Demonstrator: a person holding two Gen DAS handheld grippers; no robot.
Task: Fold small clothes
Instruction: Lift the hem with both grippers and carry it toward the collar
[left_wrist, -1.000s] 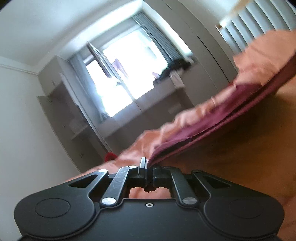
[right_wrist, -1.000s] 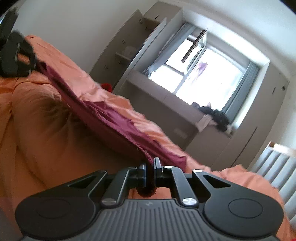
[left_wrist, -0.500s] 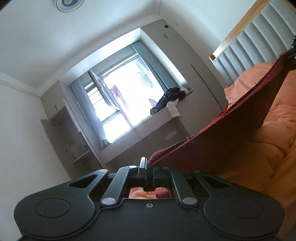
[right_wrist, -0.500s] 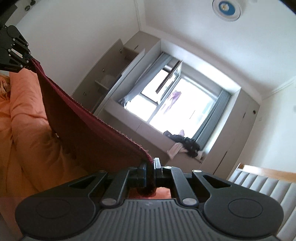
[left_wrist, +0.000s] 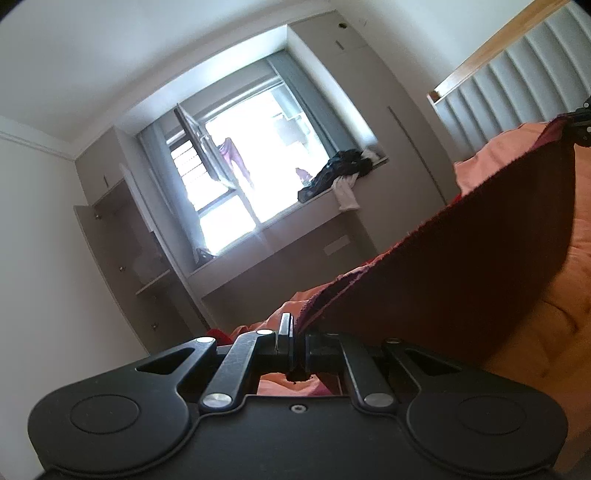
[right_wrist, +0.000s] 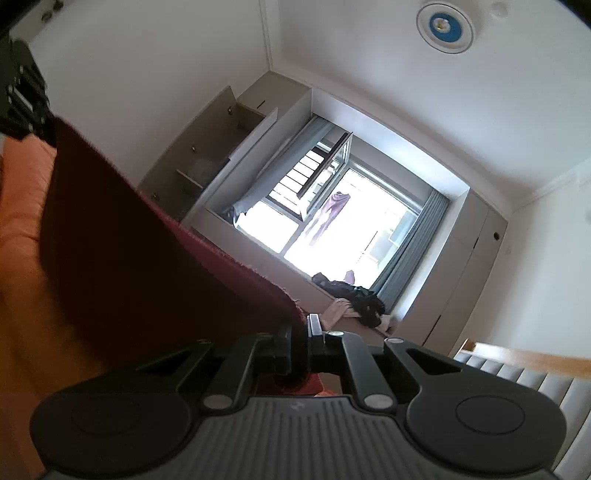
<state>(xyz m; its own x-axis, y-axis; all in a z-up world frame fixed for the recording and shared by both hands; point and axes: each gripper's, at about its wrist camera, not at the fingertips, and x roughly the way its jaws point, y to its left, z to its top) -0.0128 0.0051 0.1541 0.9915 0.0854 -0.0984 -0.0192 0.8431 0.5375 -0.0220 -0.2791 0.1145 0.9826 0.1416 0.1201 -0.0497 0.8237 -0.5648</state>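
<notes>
Held cloth (left_wrist: 461, 266): dark maroon, plain, paler red along its frayed edge. Bedding (left_wrist: 546, 314) under it: plain orange. Both grippers: black; right gripper (right_wrist: 301, 332) body grey, ribbed. Headboard (left_wrist: 517, 85) at right: white vertical ribs, light wood rim. Far wall: beige cabinets (right_wrist: 207, 158), grey-blue curtains (right_wrist: 410, 243), purple garment (right_wrist: 327, 218) outside window, black clothes (left_wrist: 340, 170) on sill.

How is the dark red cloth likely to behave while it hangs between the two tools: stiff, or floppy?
Probably floppy: the dark red cloth sags in a curve between the left tool and the right tool, each shut on a corner. Likely light, since pinches at the edge alone carry it. Its frayed-looking hem could slip from the pads if tugged hard.
</notes>
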